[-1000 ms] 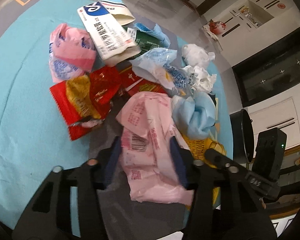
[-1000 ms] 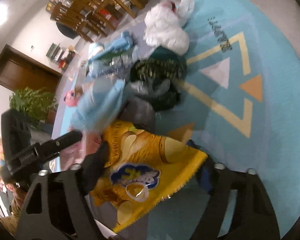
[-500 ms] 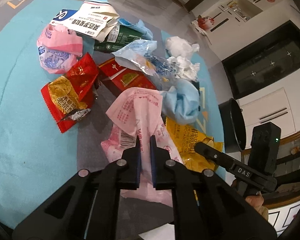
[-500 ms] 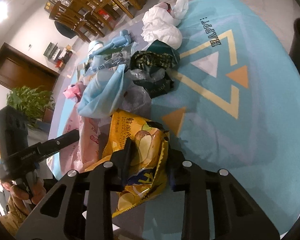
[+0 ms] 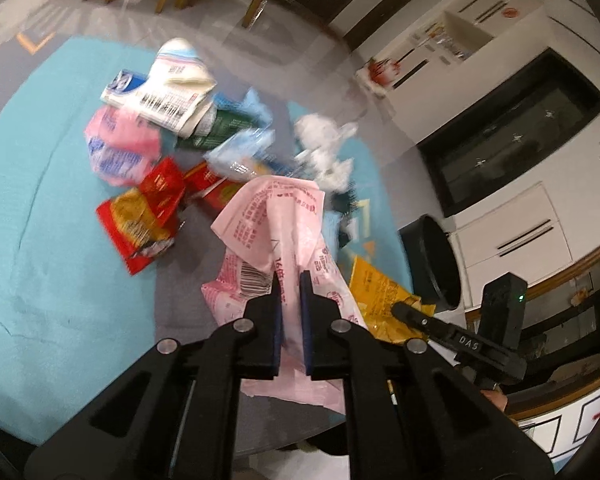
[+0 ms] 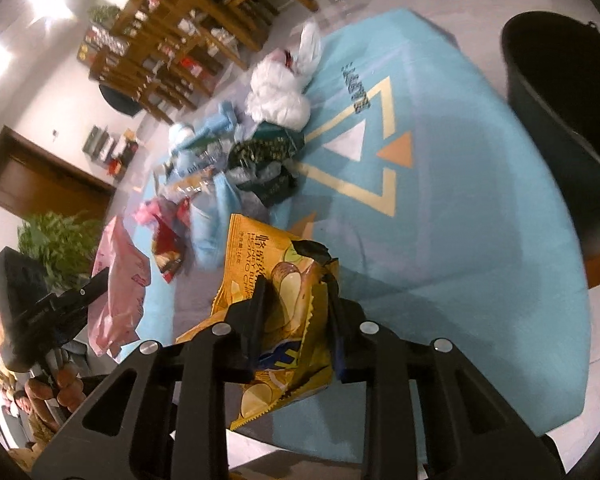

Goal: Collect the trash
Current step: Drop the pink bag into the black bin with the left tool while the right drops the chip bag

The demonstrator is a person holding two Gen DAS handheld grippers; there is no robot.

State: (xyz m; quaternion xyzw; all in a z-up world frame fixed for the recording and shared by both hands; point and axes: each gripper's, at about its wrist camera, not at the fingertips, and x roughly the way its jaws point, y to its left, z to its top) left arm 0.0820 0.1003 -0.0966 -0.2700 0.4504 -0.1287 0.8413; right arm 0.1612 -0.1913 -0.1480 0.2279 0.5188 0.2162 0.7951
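My left gripper (image 5: 288,280) is shut on a pink plastic wrapper (image 5: 278,216) and holds it lifted above the blue mat (image 5: 32,208). My right gripper (image 6: 296,288) is shut on a yellow potato chip bag (image 6: 260,248), raised off the mat; the bag also shows in the left wrist view (image 5: 374,288). The pink wrapper hangs from the left gripper in the right wrist view (image 6: 118,276). A black bin (image 5: 432,264) stands at the mat's right edge and also shows in the right wrist view (image 6: 568,92).
Trash lies heaped on the mat: a red snack bag (image 5: 144,216), a pink packet (image 5: 116,148), a white medicine box (image 5: 164,96), a green wrapper (image 5: 216,128), white tissues (image 5: 324,144). Wooden chairs (image 6: 204,28) and a white cabinet (image 5: 512,216) stand beyond.
Both grippers closed, the left on the pink wrapper and the right on the chip bag, then lifted them up off the mat and away from the pile.
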